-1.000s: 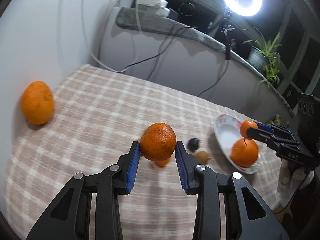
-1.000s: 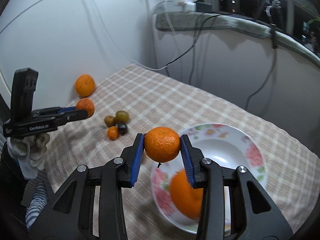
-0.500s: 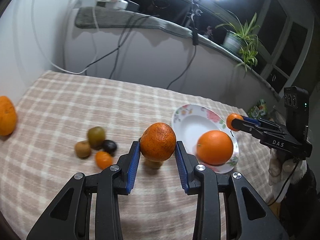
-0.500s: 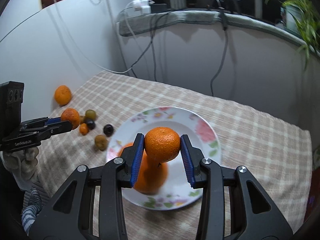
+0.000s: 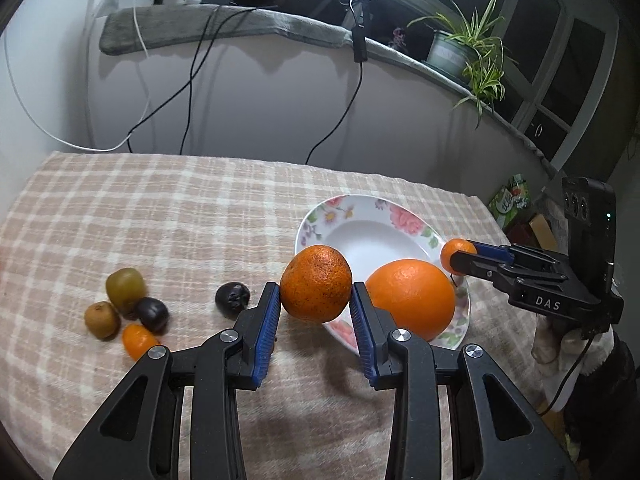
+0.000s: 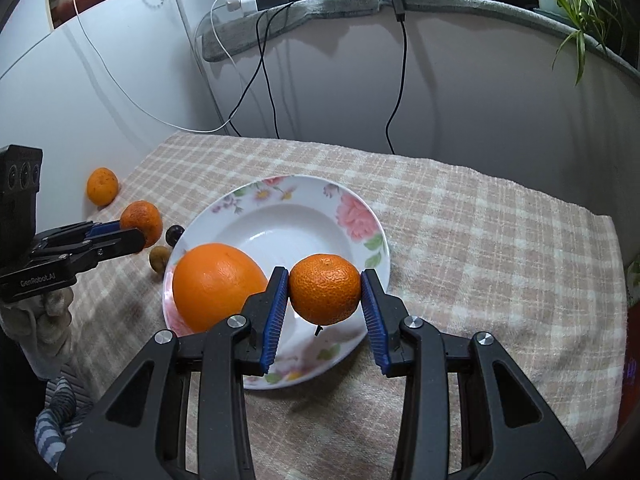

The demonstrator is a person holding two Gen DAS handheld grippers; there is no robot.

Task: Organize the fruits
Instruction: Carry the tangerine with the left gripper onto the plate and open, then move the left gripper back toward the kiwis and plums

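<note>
My left gripper (image 5: pixel 316 312) is shut on a speckled mandarin (image 5: pixel 316 282) held above the cloth just left of the floral plate (image 5: pixel 360 236). A large orange (image 5: pixel 412 298) lies in the plate's near side. My right gripper (image 6: pixel 325 304) is shut on a smaller mandarin (image 6: pixel 324 288) held over the plate (image 6: pixel 280 232), to the right of the large orange (image 6: pixel 216 284). Each gripper shows in the other's view: the right one (image 5: pixel 460 258) at the plate's right rim, the left one (image 6: pixel 136 236) left of the plate.
Small fruits lie on the checked cloth to the left: two kiwis (image 5: pixel 124 286), dark plums (image 5: pixel 233 298) and a kumquat (image 5: pixel 136 340). Another orange (image 6: pixel 103 186) rests by the white wall. Cables hang down the back wall. A potted plant (image 5: pixel 460 52) stands on the sill.
Both grippers have moved sideways with their mandarins. The left one has come rightward to the plate's edge; the right one has come over the plate and sunk a little.
</note>
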